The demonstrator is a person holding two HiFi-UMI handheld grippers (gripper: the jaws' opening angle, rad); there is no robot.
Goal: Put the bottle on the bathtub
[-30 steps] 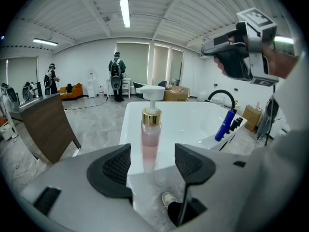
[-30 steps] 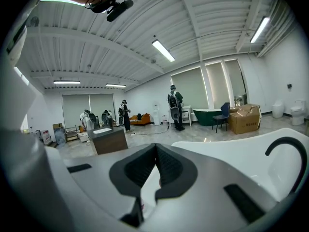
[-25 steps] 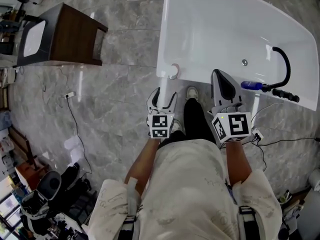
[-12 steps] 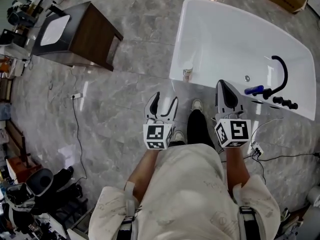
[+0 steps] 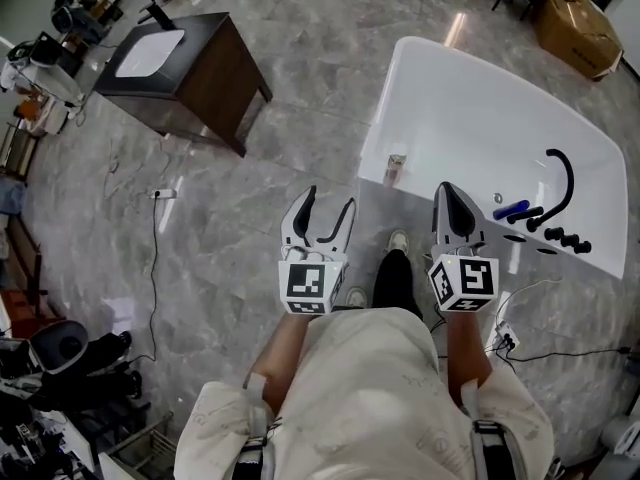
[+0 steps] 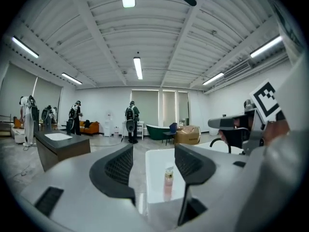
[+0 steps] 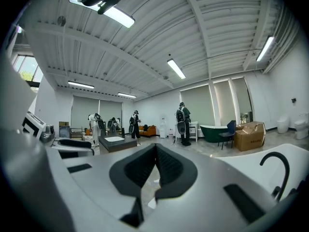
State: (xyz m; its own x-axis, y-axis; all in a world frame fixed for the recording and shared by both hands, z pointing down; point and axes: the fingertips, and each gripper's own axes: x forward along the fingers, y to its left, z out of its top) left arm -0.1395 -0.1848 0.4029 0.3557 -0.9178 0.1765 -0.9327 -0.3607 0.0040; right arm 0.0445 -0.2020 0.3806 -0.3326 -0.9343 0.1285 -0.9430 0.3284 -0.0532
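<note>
A small pinkish bottle [image 5: 395, 168] stands upright on the near left corner of the white bathtub [image 5: 470, 118]. The left gripper view shows the bottle [image 6: 168, 179] ahead between the spread jaws, on the tub rim [image 6: 157, 166]. My left gripper [image 5: 321, 206] is open and empty, held over the floor short of the tub. My right gripper [image 5: 452, 203] has its jaws together with nothing in them, just before the tub's near edge; in its own view the right gripper [image 7: 155, 166] shows the pads meeting.
A black curved faucet [image 5: 565, 183] and a blue item [image 5: 511, 209] sit at the tub's right end. A dark wooden cabinet [image 5: 190, 68] stands at upper left. A cable [image 5: 155, 238] runs over the marble floor. Equipment clutters the left edge. People stand far off.
The view has drawn back from the tub; both grippers have pulled away from it. The bottle stays standing on the rim corner, farther from the left gripper than before.
</note>
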